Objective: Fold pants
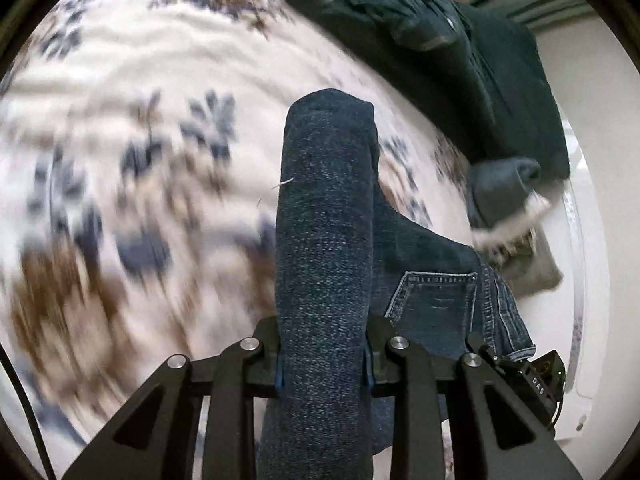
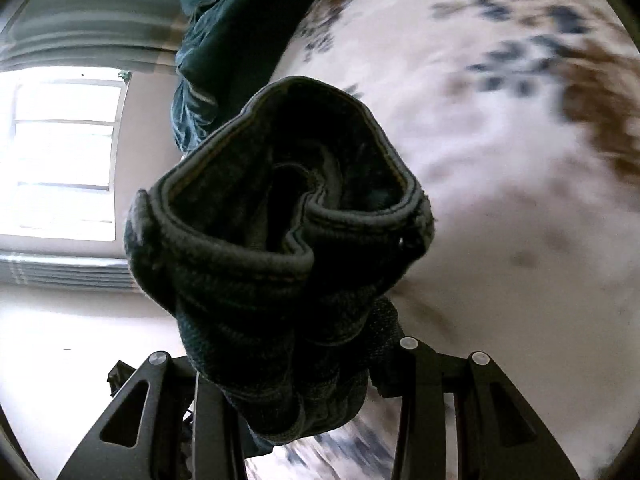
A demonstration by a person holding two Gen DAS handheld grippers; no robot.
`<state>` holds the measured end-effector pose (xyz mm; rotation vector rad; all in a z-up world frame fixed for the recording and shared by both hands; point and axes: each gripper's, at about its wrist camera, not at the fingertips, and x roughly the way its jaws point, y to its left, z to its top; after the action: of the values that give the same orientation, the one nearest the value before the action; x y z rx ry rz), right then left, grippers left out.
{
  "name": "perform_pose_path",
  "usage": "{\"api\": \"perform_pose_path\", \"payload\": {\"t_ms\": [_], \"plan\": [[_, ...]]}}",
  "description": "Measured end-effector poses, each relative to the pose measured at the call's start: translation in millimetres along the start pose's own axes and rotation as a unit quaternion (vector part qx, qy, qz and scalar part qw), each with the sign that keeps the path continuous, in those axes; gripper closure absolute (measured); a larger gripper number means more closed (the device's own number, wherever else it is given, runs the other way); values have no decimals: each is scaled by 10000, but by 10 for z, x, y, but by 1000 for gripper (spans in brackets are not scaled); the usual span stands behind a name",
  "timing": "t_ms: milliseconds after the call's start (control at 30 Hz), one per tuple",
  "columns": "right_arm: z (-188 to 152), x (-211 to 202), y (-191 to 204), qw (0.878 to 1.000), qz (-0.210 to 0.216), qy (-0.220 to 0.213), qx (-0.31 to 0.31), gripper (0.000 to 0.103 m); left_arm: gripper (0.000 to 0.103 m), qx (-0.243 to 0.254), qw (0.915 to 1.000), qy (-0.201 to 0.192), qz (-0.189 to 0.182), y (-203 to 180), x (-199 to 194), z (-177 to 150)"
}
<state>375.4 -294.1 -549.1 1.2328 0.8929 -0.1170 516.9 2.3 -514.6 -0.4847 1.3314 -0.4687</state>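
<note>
The pants are dark blue jeans (image 1: 326, 240). My left gripper (image 1: 326, 368) is shut on a thick fold of the denim, which stands up between the jaws and hides the fingertips. A back pocket (image 1: 434, 300) of the jeans hangs to the right of that fold. My right gripper (image 2: 296, 368) is shut on a bunched hem end of the jeans (image 2: 280, 216), whose open leg cuffs face the camera. Both grippers hold the jeans above a bed with a floral cover (image 1: 160, 120).
A pile of dark green clothes (image 1: 460, 40) lies at the far edge of the bed and shows in the right wrist view (image 2: 240, 20) too. A grey pillow (image 1: 532, 268) lies at the right. A bright window (image 2: 64, 152) is at the left.
</note>
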Motion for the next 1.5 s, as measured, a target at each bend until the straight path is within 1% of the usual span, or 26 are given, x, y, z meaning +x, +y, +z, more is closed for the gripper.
{"api": "perform_pose_path", "payload": {"t_ms": [33,133,200,233,267,300,367,400,467,500,533,567,600,633,667,700,733,767,800,900,1033,1100,1167,1267,1400,1500], "plan": [[43,188,64,10000,28,-9,-45,62,79,15,10000,-35,-4,118,62,225],[198,723,139,9998,197,-3,11,62,79,0,10000,-25,-86,407,253,610],[338,1120,-13,9992,272,184,222,62,78,-10,10000,56,-57,622,419,773],[342,1216,-80,9989,222,298,281,61,75,4,9999,143,-7,691,498,785],[354,1306,-158,9987,96,386,314,59,69,-19,9997,244,95,775,566,793],[360,1355,-226,9986,-14,441,275,53,65,5,9989,405,242,874,674,767],[345,1381,-266,9977,-153,665,37,46,52,96,9985,421,338,944,714,703],[357,1382,-239,9962,-297,810,-116,42,50,95,9985,397,372,978,695,659],[366,1336,-130,9920,-723,963,-385,33,43,81,9975,402,583,939,634,628],[360,1301,-16,9869,-1099,982,-656,24,41,114,9959,422,789,873,590,611],[337,1253,137,9774,-1566,928,-1072,12,35,207,9927,443,1105,782,539,585],[327,1214,271,9663,-1968,830,-1439,9,29,281,9897,433,1335,702,512,591],[277,1173,418,9484,-2460,735,-1859,8,24,463,9846,387,1642,584,456,542],[185,1124,583,9240,-2991,640,-2295,8,14,745,9755,279,2051,407,380,460],[104,1078,699,9053,-3340,548,-2566,8,10,859,9708,193,2231,346,339,439],[67,1053,812,8907,-3570,468,-2776,7,7,1055,9652,80,2392,193,270,346],[19,1010,920,8814,-3658,391,-2962,6,5,1136,9629,55,2447,162,207,293],[142,1074,1042,8781,-3698,337,-3018,6,2,1178,9616,62,2479,168,155,246],[114,1029,1114,8733,-3752,283,-3094,5,2,1248,9589,89,2546,82,125,165],[-12,848,1283,8703,-3746,194,-3192,5,2,1270,9552,112,2673,-61,70,96],[-192,416,1555,8697,-3731,171,-3228,5,2,1138,9550,-1,2741,-289,-208,70],[-312,170,1741,8658,-3725,107,-3340,5,2,1085,9537,-75,2805,-409,-329,78],[-390,-118,1951,8624,-3698,12,-3457,5,2,1056,9526,-216,2843,-549,-602,26],[-493,-583,2244,8647,-3597,-69,-3504,5,2,1046,9514,-423,2864,-829,-1072,-78],[-640,-1295,2713,8660,-3442,-132,-3625,5,2,1220,9481,-711,2847,-1277,-1725,-267],[-783,-1808,3049,8621,-3305,-284,-3830,5,2,1379,9433,-916,2876,-1612,-2176,-437]]}}
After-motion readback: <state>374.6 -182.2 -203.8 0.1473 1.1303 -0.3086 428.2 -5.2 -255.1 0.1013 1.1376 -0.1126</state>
